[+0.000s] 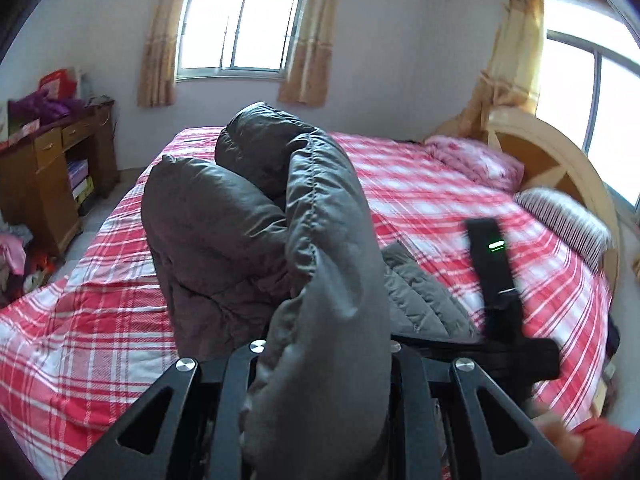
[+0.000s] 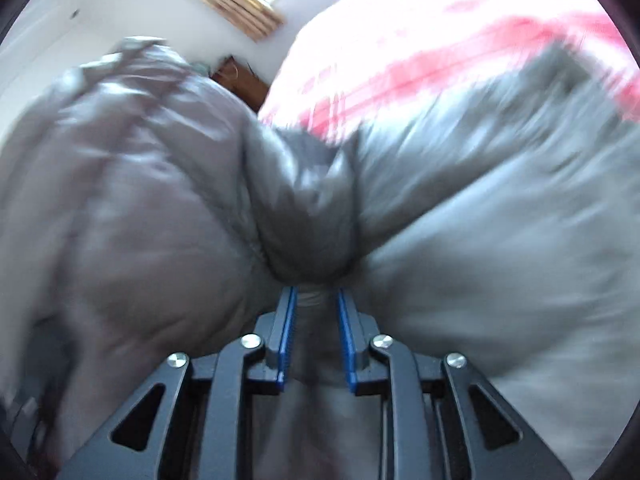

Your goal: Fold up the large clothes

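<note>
Grippers downward-tilted, clamping jacket

From your left wrist view, the jacket rises dead ahead at twelve o'clock, over the bed. The desk stands off at nine o'clock beside the bed, the pillows at two o'clock against the headboard, and a window behind on the far wall.

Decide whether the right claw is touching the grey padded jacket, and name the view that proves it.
Touching. The right wrist view shows the right claw with its blue pads pinching a bunched fold of the grey padded jacket.
</note>
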